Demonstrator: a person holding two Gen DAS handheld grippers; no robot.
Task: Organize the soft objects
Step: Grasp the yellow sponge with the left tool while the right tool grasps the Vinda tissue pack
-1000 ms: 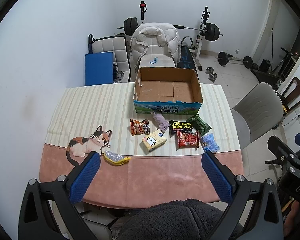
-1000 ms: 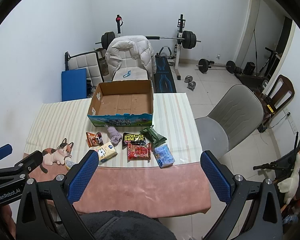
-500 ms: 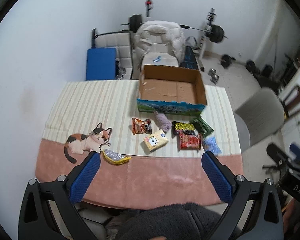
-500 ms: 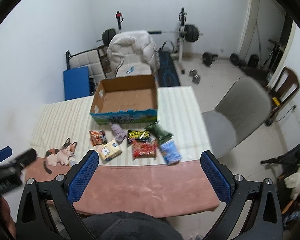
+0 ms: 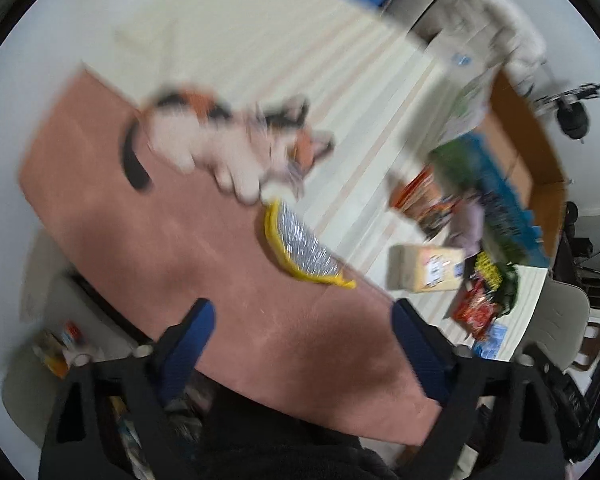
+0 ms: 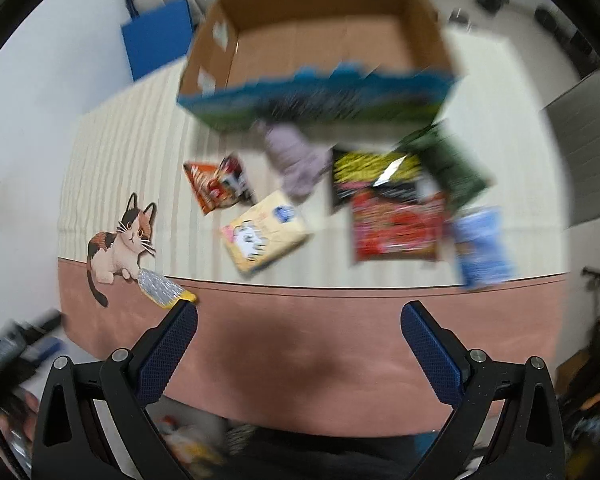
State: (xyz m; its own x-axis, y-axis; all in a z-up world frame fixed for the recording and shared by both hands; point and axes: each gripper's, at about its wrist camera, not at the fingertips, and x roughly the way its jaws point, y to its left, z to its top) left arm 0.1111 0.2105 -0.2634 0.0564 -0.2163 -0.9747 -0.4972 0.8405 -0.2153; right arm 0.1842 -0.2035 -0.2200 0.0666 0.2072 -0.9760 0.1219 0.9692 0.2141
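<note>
Both grippers hover at the near side, jaws spread wide and holding nothing: the left gripper (image 5: 302, 336) tilted, the right gripper (image 6: 299, 338) level.

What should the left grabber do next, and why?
Probably ease the left gripper forward and down onto the yellow-edged silver packet. Its jaws are open and empty, and that packet lies straight ahead of them, nearest on the table. The cardboard box has nothing in it yet.

Packets (image 6: 396, 222) before box (image 6: 320, 92).
</note>
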